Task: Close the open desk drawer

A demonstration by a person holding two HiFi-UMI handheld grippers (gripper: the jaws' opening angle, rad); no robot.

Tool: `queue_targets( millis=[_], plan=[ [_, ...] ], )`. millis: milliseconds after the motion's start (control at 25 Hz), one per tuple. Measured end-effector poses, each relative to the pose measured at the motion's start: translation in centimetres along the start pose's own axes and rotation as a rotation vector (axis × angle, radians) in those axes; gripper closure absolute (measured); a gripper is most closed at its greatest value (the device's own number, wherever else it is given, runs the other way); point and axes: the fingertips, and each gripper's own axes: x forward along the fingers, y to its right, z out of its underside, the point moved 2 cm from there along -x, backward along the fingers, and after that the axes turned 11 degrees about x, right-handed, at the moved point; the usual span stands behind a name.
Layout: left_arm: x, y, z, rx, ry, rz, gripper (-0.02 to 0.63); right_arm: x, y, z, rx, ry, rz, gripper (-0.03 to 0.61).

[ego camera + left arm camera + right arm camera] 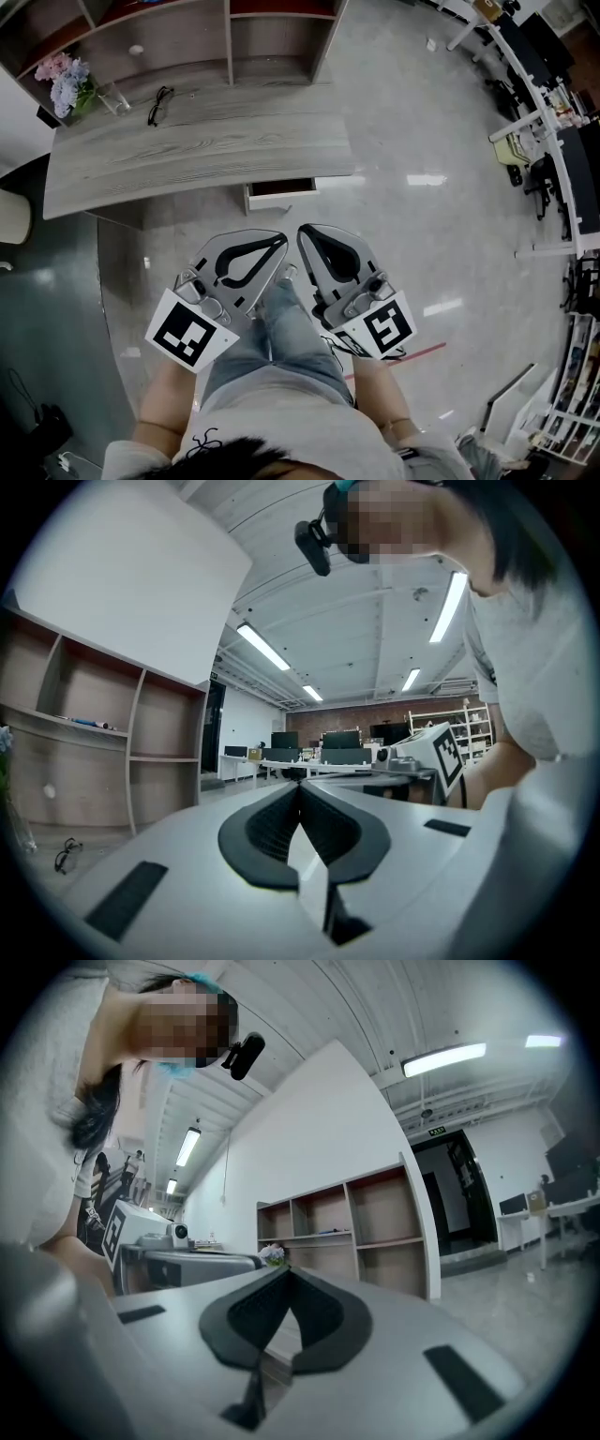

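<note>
The grey wood desk (197,145) stands ahead of me, and its white drawer (279,191) sticks out a little from under the front edge. My left gripper (280,237) and right gripper (302,231) hang side by side over the floor, short of the drawer and close to my legs. Both are shut with nothing in them. In the left gripper view the left gripper (300,786) has its dark pads pressed tip to tip. The right gripper (284,1270) looks the same in its own view. Neither gripper view shows the drawer.
A pair of glasses (159,103), a glass (114,97) and a bunch of flowers (64,80) lie on the desk. An open shelf unit (187,37) stands behind it. Office desks and chairs (544,112) line the right side. Glossy floor (422,234) lies between.
</note>
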Motion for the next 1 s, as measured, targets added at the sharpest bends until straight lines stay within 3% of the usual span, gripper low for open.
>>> queue_targets(
  millis=[440, 760, 1000],
  plan=[
    [1.5, -2.7, 3.1, -0.021, 0.024, -0.027, 0.603, 2.9, 6.1, 5.7, 0.039, -0.006, 0.035, 0.571],
    [2.1, -3.0, 6.4, -0.064, 0.058, -0.011, 0.603, 4.5, 9.0, 12.0, 0.044, -0.049, 0.067, 0.571],
    [2.4, -2.5, 9.5, -0.051, 0.050, -0.002, 0.603, 5.1, 10.3, 16.1, 0.053, -0.050, 0.078, 0.571]
  ],
)
